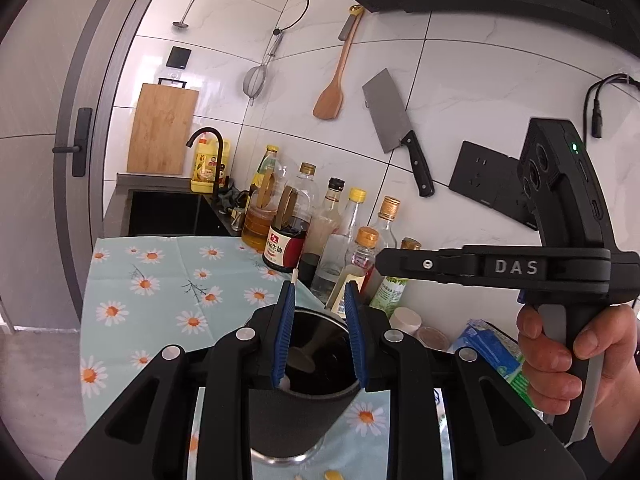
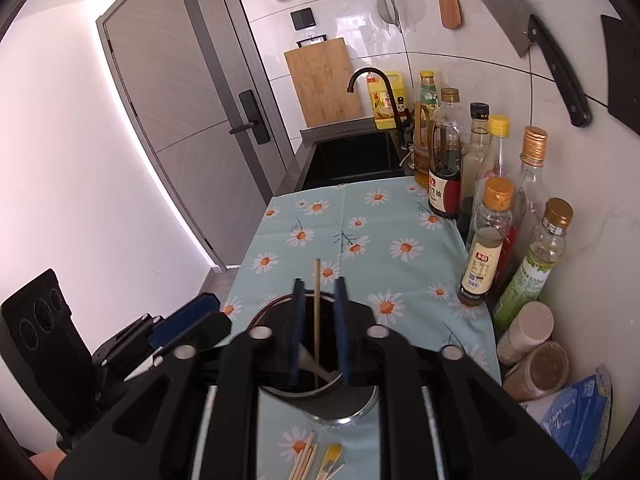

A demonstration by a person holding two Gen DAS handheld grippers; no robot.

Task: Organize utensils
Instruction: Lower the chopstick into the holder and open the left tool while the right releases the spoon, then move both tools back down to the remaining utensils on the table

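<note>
Right wrist view, left to right: the left gripper (image 2: 192,316) comes in at the near left, its blue pads barely showing, so its jaws cannot be judged here. In the left wrist view the left gripper (image 1: 319,292) stands narrowly parted over the dark holder cup (image 1: 320,360), nothing pressed. Centre, the right gripper (image 2: 319,286) is narrowly parted above the holder cup (image 2: 320,394), a chopstick (image 2: 317,312) standing free between its pads. Loose chopsticks (image 2: 304,458) lie nearer on the daisy cloth (image 2: 360,232). Bottles (image 2: 486,240) line the right wall.
</note>
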